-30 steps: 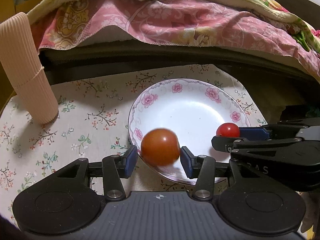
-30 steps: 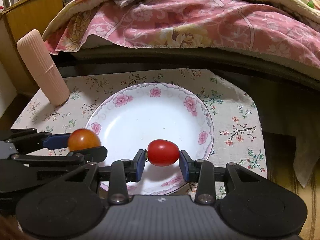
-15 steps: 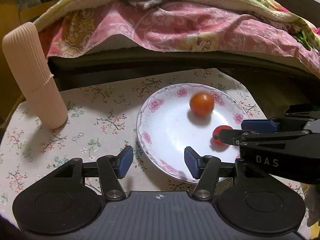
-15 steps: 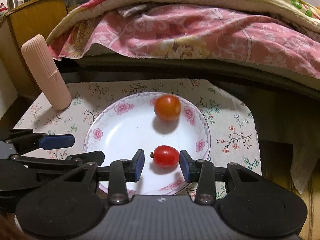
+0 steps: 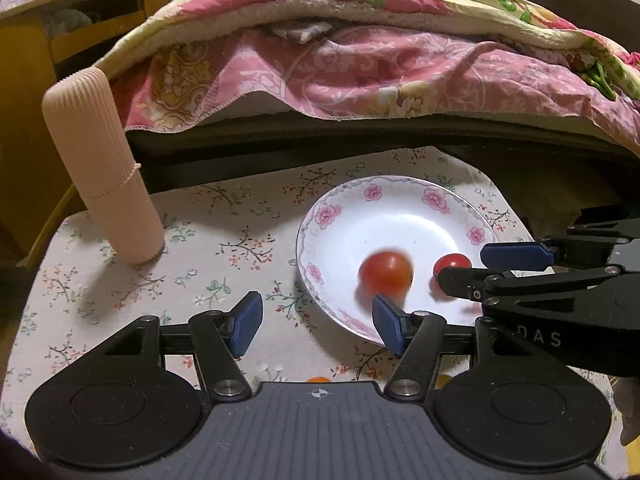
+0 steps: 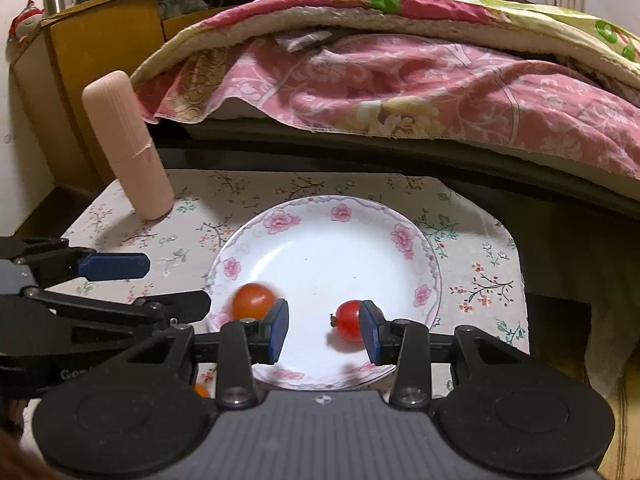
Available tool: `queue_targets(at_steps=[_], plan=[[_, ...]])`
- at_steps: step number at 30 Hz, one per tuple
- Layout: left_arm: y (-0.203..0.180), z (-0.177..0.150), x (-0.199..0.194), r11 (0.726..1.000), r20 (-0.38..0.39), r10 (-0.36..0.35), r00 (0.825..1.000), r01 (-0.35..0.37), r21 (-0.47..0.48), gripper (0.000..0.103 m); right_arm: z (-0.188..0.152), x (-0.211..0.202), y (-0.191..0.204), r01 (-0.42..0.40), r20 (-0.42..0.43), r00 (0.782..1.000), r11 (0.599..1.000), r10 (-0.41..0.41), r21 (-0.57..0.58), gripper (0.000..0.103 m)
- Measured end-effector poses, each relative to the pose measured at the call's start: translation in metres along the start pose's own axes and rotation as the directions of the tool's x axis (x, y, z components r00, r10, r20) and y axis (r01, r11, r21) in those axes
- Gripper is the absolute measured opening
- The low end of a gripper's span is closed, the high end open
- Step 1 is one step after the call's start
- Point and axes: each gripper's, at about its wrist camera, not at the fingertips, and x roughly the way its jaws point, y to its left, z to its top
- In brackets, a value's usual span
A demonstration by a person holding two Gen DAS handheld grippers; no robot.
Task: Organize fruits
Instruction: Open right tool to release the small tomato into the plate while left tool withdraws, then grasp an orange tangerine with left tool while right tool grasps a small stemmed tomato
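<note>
Bed (image 5: 360,72) with pink floral quilt runs behind the surface (image 5: 208,248), which wears a floral cloth; a ribbed peach cylinder (image 5: 100,168) stands at its far left. Floral-rimmed white plate (image 6: 320,256) sits centre-right. Left tool (image 5: 316,320) has nothing between its jaws, which are opening; it hangs over the plate's near-left rim. Right tool (image 6: 324,328) is released too, jaws parted, pads not pressing anything. Both fruits are in the plate: larger orange-red tomato (image 5: 385,273) is motion-blurred near the left rim, so likely rolling; small red cherry tomato (image 6: 349,320) lies just beside the right tool's right pad, contact unclear. Risks: rolling tomato could climb the shallow rim and drop onto the cloth, or get clipped by the left tool's right finger. Withdrawing the right tool sideways could flick the cherry tomato out. An orange sliver (image 5: 318,379) shows under the left tool body, identity unclear.
</note>
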Motion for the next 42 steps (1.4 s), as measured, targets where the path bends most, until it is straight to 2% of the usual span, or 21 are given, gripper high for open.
queue_targets(at_steps=[10, 22, 26, 35, 42], plan=[[0.008, -0.012, -0.021, 1.000, -0.002, 0.006, 1.000, -0.006, 0.020, 0.069, -0.005, -0.010, 0.016, -0.043, -0.014, 0.999, 0.998, 0.043, -0.039, 0.040], [0.022, -0.033, -0.045, 0.997, 0.003, 0.047, 0.999, -0.048, 0.064, 0.069, -0.016, -0.017, 0.045, -0.111, -0.024, 0.994, 0.988, 0.109, -0.103, 0.040], [0.037, -0.045, -0.051, 0.998, -0.003, 0.042, 0.999, -0.042, 0.045, 0.075, -0.021, -0.018, 0.055, -0.144, -0.040, 0.989, 0.982, 0.140, -0.120, 0.040], [0.092, -0.085, -0.055, 0.996, -0.066, 0.086, 0.994, -0.087, -0.007, 0.074, -0.031, -0.019, 0.075, -0.219, -0.092, 0.974, 0.962, 0.206, -0.163, 0.040], [0.102, -0.106, -0.051, 0.998, -0.097, 0.071, 0.993, -0.070, 0.007, 0.073, -0.046, -0.016, 0.075, -0.247, -0.149, 0.963, 0.954, 0.223, -0.170, 0.040]])
